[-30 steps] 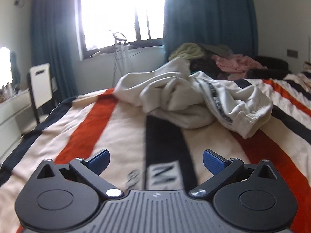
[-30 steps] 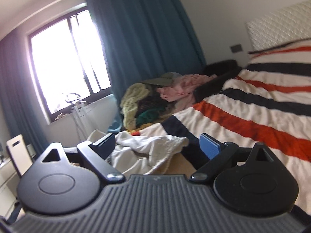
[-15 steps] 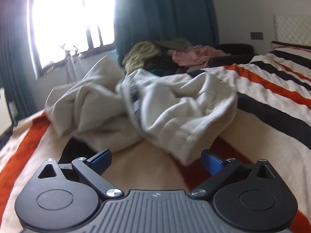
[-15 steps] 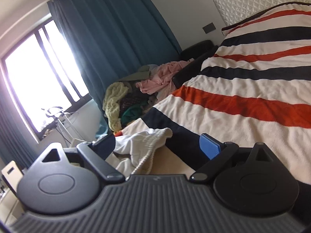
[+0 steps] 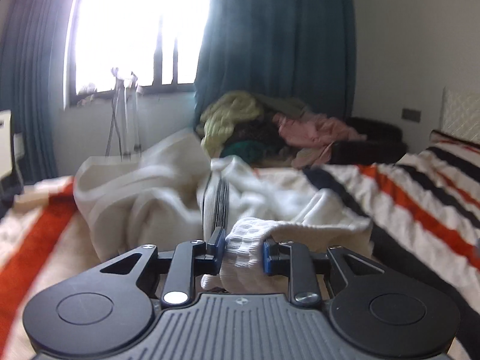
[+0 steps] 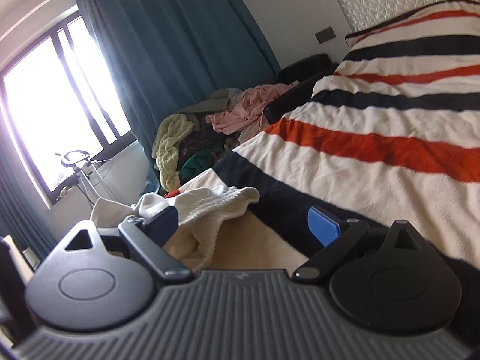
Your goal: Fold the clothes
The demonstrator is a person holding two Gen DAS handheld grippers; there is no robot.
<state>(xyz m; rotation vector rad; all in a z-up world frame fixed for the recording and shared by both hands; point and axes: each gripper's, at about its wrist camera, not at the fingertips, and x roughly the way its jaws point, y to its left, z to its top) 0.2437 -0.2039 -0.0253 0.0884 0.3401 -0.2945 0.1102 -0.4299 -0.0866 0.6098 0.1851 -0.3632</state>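
My left gripper [image 5: 243, 250] has its jaws closed on the ribbed hem of the white garment [image 5: 168, 198]. The hem is bunched between the two blue pads [image 5: 220, 241] and a fold of it hangs down behind them, toward the camera. The other part of the garment lies crumpled on the striped bed cover [image 5: 420, 198], just in front of the gripper, and it spreads to the left and to the right.

My right gripper [image 6: 243, 225] has its jaws wide open and it holds nothing. In the right wrist view the white garment [image 6: 210, 207] is at the left finger: one edge of it lies just beside the dark left pad [image 6: 163, 223] and partly behind it. I cannot tell if the cloth touches the pad. The blue right pad [image 6: 322, 229] is over the bed cover [image 6: 375, 162], apart from the cloth.

Half a second ago the left jaws were wide open and the garment lay in front of them, not held. Now they are closed on the hem. The right jaws are as open as before, but the garment looks closer to the left finger.

A pile of other clothes [image 5: 270, 129] lies beyond the bed, before the blue curtain [image 5: 279, 36].
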